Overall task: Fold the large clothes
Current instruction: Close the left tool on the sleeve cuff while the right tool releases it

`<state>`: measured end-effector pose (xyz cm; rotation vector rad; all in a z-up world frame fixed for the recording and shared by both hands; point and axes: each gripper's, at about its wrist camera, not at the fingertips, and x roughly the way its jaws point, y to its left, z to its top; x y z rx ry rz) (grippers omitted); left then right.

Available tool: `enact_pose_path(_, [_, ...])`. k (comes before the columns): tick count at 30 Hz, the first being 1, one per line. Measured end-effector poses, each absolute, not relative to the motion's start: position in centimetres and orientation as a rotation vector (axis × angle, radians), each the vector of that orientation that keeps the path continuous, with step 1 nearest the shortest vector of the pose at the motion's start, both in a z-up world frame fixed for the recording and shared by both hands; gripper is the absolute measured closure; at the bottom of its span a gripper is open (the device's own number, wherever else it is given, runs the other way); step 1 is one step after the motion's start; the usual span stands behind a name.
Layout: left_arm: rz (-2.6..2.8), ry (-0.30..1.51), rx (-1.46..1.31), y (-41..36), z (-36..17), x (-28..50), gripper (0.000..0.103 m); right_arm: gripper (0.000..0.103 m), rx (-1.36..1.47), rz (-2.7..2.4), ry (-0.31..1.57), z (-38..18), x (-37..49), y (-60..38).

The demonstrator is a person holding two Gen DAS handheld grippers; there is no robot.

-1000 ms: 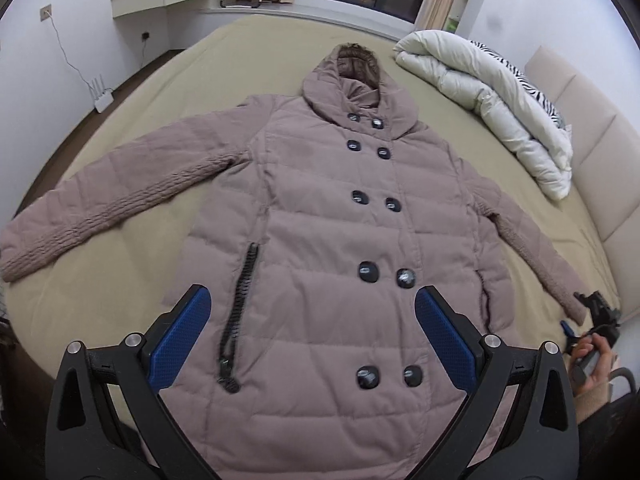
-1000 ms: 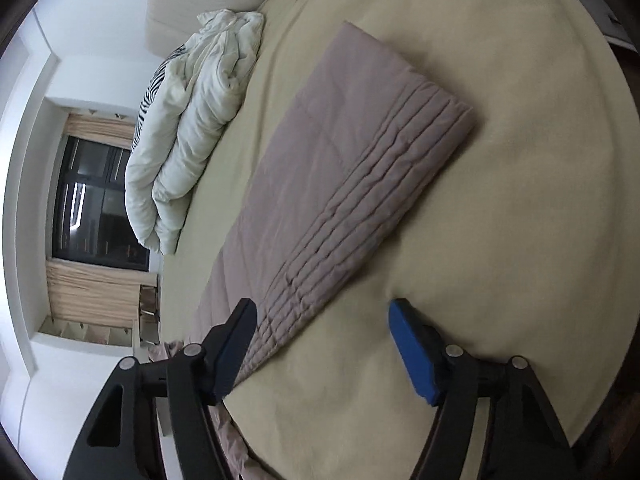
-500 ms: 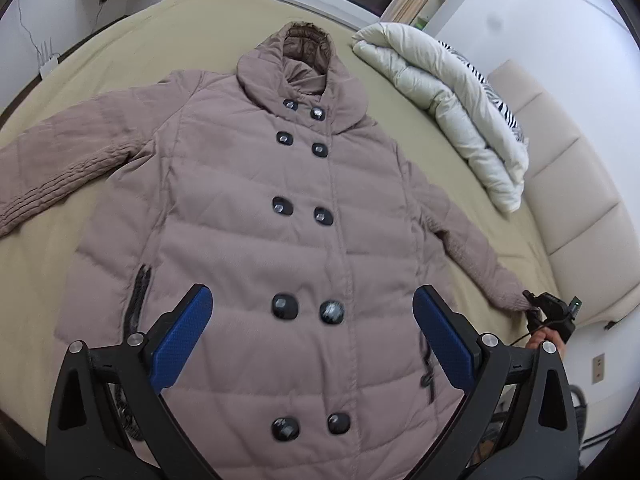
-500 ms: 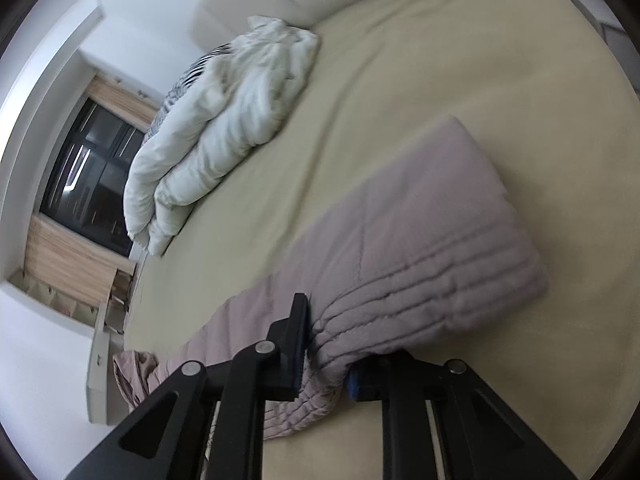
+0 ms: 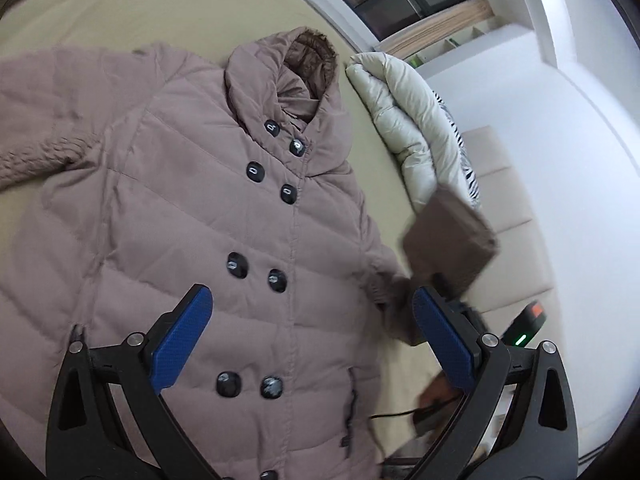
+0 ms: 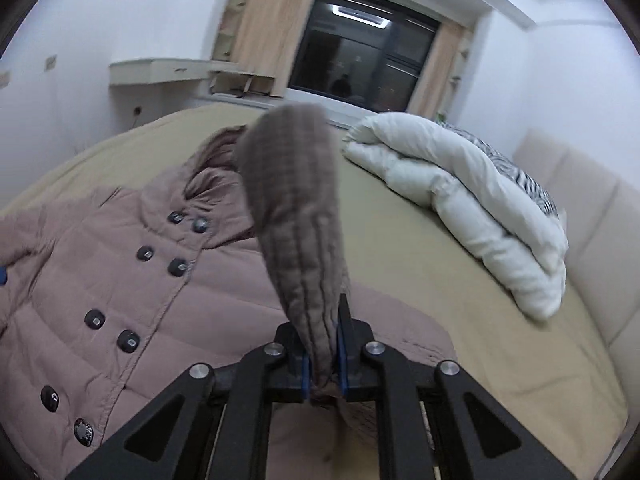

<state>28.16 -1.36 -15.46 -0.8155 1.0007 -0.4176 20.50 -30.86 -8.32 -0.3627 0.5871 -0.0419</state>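
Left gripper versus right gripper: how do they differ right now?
The left gripper stands wide open over the coat with nothing between its pads; the right gripper is shut on the sleeve cuff, lifted off the bed. Both have blue pads on black fingers.

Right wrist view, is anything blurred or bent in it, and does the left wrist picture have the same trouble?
Right wrist view: fisheye curves the bed edge; the clamped sleeve cuff is softly smeared, the window dark with a reflected ceiling light. Left wrist view: same curving, black corners; the raised cuff is motion-blurred, the coat buttons sharp.
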Motion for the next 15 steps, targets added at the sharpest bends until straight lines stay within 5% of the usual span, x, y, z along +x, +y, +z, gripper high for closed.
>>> enact_pose_path(15, [-0.565, 1.247, -1.078, -4.7, -22.8, 36.7, 0.001, 0.091, -0.560, 0.051, 0.579, -13.8, 19.7, -22.4])
